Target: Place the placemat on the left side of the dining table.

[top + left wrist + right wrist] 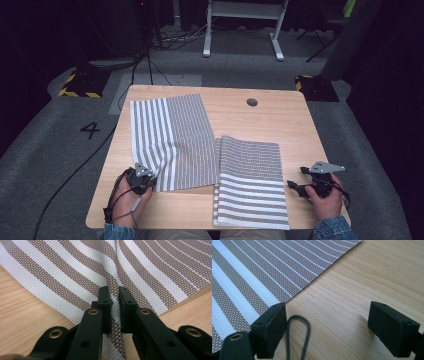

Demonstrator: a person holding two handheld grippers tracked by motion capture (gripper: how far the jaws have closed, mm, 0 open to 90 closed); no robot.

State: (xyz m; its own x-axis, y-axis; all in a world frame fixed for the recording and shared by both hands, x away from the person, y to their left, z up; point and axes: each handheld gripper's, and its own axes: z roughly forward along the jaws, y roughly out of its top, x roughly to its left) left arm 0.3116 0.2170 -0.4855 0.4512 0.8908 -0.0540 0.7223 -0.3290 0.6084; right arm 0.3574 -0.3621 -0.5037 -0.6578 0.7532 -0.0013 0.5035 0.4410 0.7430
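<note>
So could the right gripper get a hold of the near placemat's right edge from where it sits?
Probably yes. The right gripper sits open on bare table just beside the near placemat, with only wood between them. The left gripper is pinching the other placemat.

tools: black [114,293], brass rivets | top plates: grey (three-cornered) | cables: black | sleeves [334,229]: blue denim
</note>
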